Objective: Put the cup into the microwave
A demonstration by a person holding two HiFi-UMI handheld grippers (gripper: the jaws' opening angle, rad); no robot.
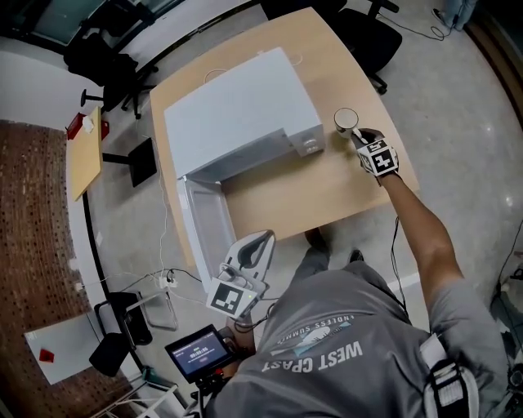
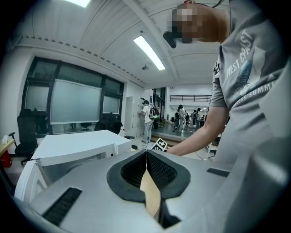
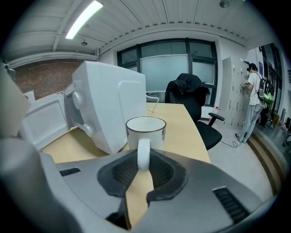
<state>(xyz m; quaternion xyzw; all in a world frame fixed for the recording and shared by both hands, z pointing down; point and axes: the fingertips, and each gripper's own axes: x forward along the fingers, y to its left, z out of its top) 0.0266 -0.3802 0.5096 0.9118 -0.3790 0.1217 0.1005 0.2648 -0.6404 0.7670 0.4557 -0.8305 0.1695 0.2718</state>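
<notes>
A white cup (image 1: 346, 120) stands on the wooden table (image 1: 327, 192), just right of the white microwave (image 1: 237, 114). My right gripper (image 1: 360, 139) reaches it from the near side. In the right gripper view the cup (image 3: 145, 129) stands upright with its handle (image 3: 143, 154) toward me, and my right gripper (image 3: 143, 160) is shut on that handle, a pad on each side. The microwave's door (image 1: 204, 224) hangs open at the front left. My left gripper (image 1: 260, 239) hovers by the table's near edge, beside that door. In the left gripper view its pads (image 2: 146, 154) meet, with nothing between them.
A black office chair (image 1: 368, 24) stands beyond the table's far corner. A small wooden side table (image 1: 86, 151) and a black stand sit to the left. A screen device (image 1: 198, 353) is at my waist. Several people (image 2: 148, 119) stand far off in the room.
</notes>
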